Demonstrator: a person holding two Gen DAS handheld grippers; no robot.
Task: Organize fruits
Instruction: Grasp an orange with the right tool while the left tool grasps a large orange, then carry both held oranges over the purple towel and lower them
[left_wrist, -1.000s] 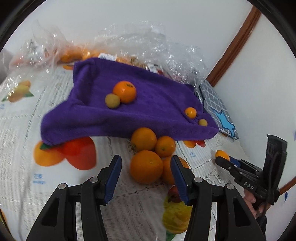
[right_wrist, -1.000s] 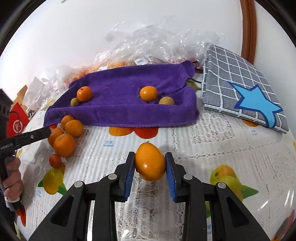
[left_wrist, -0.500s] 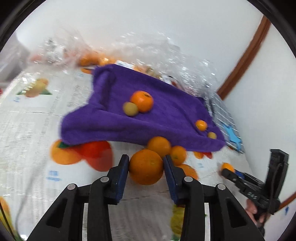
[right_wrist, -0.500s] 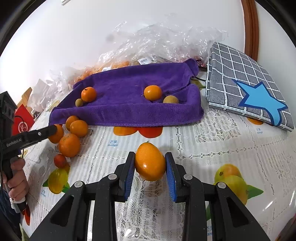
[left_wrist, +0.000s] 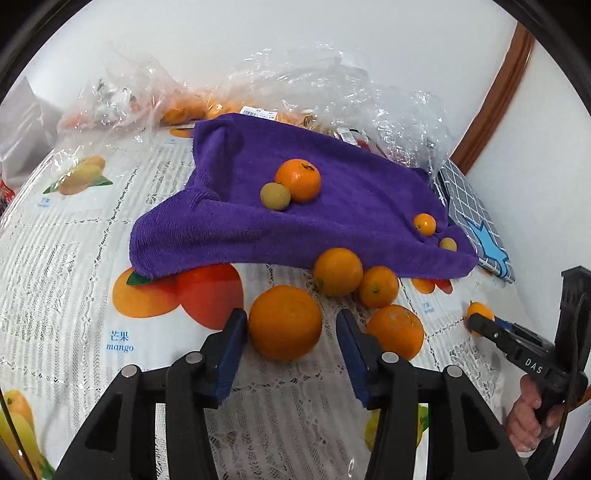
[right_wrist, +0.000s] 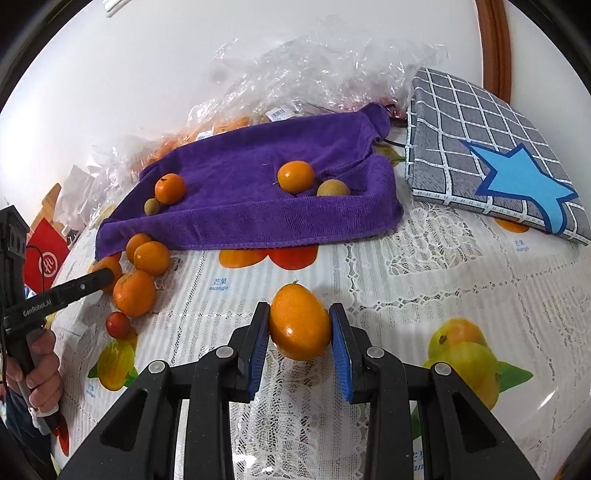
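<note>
Fruits lie scattered over a table covered with a lace-patterned cloth printed with mangoes and oranges. In the left wrist view, a large orange sits on the tablecloth between the blue pads of the left gripper; the jaws are opening, the left pad is just at the fruit's skin and the right pad stands clear of it. Just beyond and to the right, three more oranges cluster together against the near edge of a purple towel. On the towel rest an orange touching a small yellowish-green fruit, and further right a small orange fruit beside a pale round one. Crumpled clear plastic bags pile up behind the towel against the wall, and a grey checked cushion with a blue star lies at the right. At the far right, the right gripper, held by a hand, pinches an orange oval fruit. In the right wrist view, that oval fruit is clamped narrowly between the right gripper's blue pads, lifted a little above the tablecloth. At the left, the left gripper's black finger reaches among the oranges near the towel's corner, with a small red fruit on the cloth nearby.
</note>
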